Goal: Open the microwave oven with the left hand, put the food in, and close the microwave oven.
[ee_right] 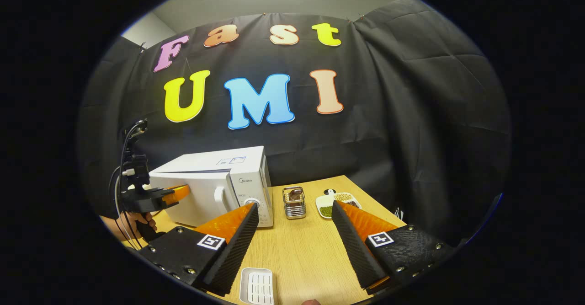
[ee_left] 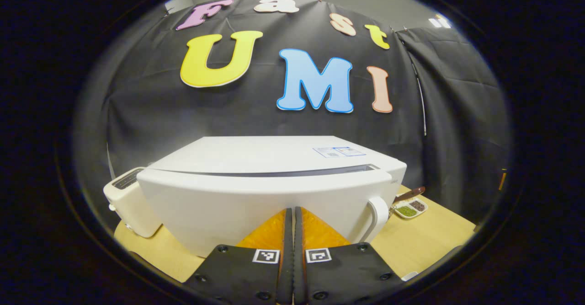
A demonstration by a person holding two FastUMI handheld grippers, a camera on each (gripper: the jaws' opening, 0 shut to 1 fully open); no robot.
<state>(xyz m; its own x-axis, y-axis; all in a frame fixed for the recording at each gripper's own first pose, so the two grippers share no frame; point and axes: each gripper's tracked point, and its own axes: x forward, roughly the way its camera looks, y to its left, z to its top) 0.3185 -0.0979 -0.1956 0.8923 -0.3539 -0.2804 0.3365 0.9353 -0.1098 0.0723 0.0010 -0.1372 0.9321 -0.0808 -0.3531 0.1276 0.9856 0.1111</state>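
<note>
The white microwave point(ee_left: 274, 181) stands straight ahead in the left gripper view with its door closed; the curved door handle point(ee_left: 378, 218) is on the door's right side. My left gripper point(ee_left: 292, 213) is shut with nothing between its fingers, its tips close to the door front, left of the handle. In the right gripper view the microwave point(ee_right: 228, 177) stands at the left, and the left gripper point(ee_right: 176, 194), held by a hand point(ee_right: 132, 226), points at its door. My right gripper point(ee_right: 295, 211) hangs open and empty over the table. A small wire-framed container point(ee_right: 294, 202) holds something brown beside the microwave.
A cream toaster point(ee_left: 125, 200) stands left of the microwave. A divided dish of beans point(ee_right: 338, 203) lies on the wooden table point(ee_right: 301, 254) to the right of the container. A small white slotted tray point(ee_right: 257, 286) lies at the near edge. Black cloth walls the back and right.
</note>
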